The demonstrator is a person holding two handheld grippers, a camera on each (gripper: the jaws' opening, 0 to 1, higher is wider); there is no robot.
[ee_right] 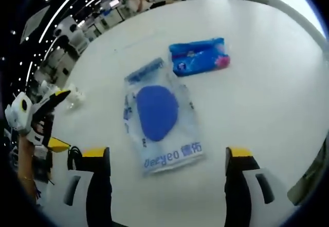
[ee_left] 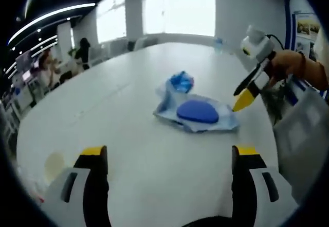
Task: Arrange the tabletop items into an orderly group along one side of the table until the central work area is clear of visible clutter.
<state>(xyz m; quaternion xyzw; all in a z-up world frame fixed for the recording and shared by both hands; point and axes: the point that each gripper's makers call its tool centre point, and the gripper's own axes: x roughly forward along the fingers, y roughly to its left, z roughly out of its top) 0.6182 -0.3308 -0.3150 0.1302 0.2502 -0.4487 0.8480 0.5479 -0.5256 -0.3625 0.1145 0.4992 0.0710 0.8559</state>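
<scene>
A clear plastic pouch (ee_left: 198, 111) with a blue oval pad inside lies flat on the white table (ee_left: 118, 108). Just behind it sits a small blue packet (ee_left: 181, 81). My left gripper (ee_left: 169, 154) is open, short of the pouch, with nothing between its jaws. A hand holds my right gripper (ee_left: 240, 97) at the pouch's right edge, tip pointing down. In the right gripper view, the pouch (ee_right: 157, 111) lies just ahead of the open right gripper (ee_right: 167, 155), and the blue packet (ee_right: 199, 56) is beyond it. The left gripper (ee_right: 59, 119) shows at the far left.
A pale round object (ee_left: 53, 166) sits near my left jaw. A small clear crumpled item (ee_right: 74, 97) lies by the table's left edge. A bottle (ee_left: 218, 44) stands at the far end. People sit beyond the table (ee_left: 82, 52). The table's far right (ee_right: 267, 83) is bare.
</scene>
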